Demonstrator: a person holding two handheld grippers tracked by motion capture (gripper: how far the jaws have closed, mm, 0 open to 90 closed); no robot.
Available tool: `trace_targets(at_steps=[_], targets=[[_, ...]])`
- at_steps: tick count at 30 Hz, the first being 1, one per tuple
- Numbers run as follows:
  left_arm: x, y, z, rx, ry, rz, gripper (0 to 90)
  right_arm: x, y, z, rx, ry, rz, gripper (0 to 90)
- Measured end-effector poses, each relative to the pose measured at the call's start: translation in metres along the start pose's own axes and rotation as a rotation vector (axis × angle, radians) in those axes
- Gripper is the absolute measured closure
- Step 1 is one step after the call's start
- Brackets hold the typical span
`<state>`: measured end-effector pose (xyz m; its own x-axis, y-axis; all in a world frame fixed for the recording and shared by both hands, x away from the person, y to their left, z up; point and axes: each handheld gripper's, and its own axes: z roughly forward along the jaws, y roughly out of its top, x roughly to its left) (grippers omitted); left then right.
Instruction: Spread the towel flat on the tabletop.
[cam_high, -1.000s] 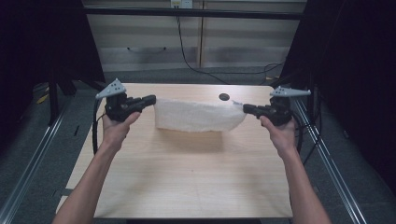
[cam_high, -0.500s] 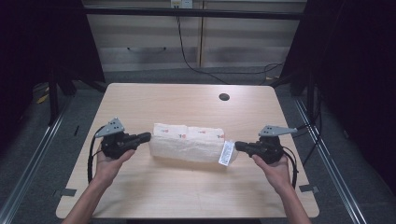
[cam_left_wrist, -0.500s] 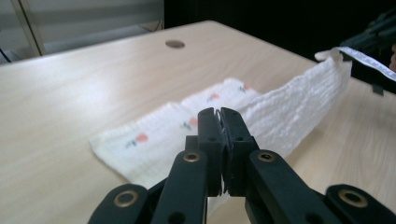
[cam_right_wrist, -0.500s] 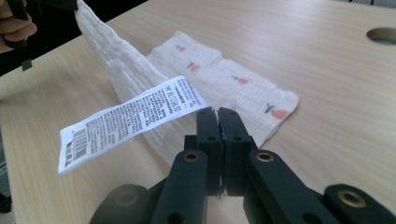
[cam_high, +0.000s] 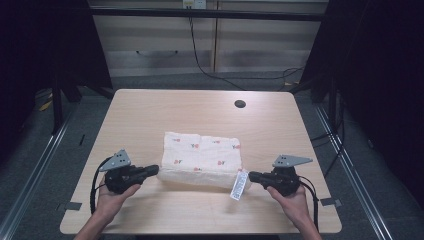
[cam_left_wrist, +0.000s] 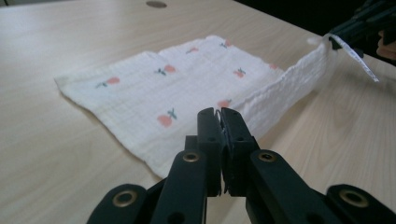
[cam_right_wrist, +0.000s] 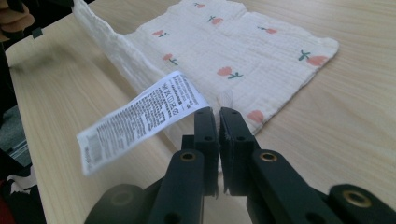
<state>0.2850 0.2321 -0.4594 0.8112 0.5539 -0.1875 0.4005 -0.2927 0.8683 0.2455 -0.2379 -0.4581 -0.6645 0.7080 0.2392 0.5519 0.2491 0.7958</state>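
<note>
Since the earlier frames both hands have come down and toward the near edge of the table (cam_high: 150, 110), drawing the cloth (cam_high: 202, 155) with them: a second ago it hung stretched in the air at the far half, and now most of it lies flat at mid-table, its far part spread out and its near edge lifted off the wood in a taut fold between the two grippers. The left gripper (cam_high: 156, 170) has its jaws closed on the cloth's near left corner; in the left gripper view a sliver of fabric shows pinched between the black tips (cam_left_wrist: 219, 114). The right gripper (cam_high: 251, 176) pinches the near right corner the same way, with a small tuft of cloth poking up between its tips (cam_right_wrist: 218, 112). The white care label (cam_high: 239, 185) hangs from that corner, tilted, just beside the right jaws. The label's print is too small to read. The corners themselves are hidden inside the jaws, and the underside of the raised fold can't be seen. The person's forearms are cut off by the bottom edge of the high view.
</note>
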Motion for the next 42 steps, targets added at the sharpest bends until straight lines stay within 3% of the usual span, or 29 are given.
trace_targets(at_steps=[6, 13, 17, 23, 25, 30, 33, 35, 37, 39, 42], targets=[[-0.004, -0.019, 0.001, 0.076, -0.014, -0.001, 87.2, 0.0, -0.012, -0.008, -0.015, -0.007, 0.026, 85.0], [-0.007, -0.02, -0.002, 0.072, -0.04, 0.002, 79.6, 0.003, -0.014, -0.007, -0.011, -0.013, 0.019, 84.9], [-0.003, -0.02, -0.004, 0.057, -0.027, -0.03, 72.3, 0.002, -0.01, -0.009, -0.028, -0.014, 0.021, 83.9], [0.012, -0.008, 0.002, 0.068, -0.004, -0.059, 62.5, -0.002, -0.001, -0.002, -0.022, -0.021, 0.024, 74.3], [0.018, -0.003, 0.009, 0.077, -0.02, -0.073, 59.5, -0.004, 0.004, 0.003, -0.017, -0.015, 0.023, 71.4], [0.031, 0.013, 0.033, 0.123, -0.007, -0.048, 53.7, -0.011, 0.016, 0.024, 0.03, -0.005, 0.026, 60.2], [0.039, 0.022, 0.048, 0.125, -0.007, -0.053, 54.8, -0.015, 0.02, 0.04, 0.06, -0.006, 0.021, 59.3], [0.041, 0.024, 0.055, 0.128, -0.002, -0.046, 60.3, -0.018, 0.022, 0.049, 0.08, -0.006, 0.016, 61.9], [0.044, 0.023, 0.064, 0.146, -0.005, -0.036, 68.4, -0.02, 0.023, 0.059, 0.101, 0.007, 0.011, 67.5], [0.046, 0.019, 0.071, 0.171, 0.003, -0.039, 69.5, -0.021, 0.025, 0.067, 0.118, 0.01, -0.011, 68.5], [0.049, 0.012, 0.077, 0.198, 0.017, -0.037, 73.0, -0.023, 0.024, 0.076, 0.113, 0.008, 0.001, 72.3]])
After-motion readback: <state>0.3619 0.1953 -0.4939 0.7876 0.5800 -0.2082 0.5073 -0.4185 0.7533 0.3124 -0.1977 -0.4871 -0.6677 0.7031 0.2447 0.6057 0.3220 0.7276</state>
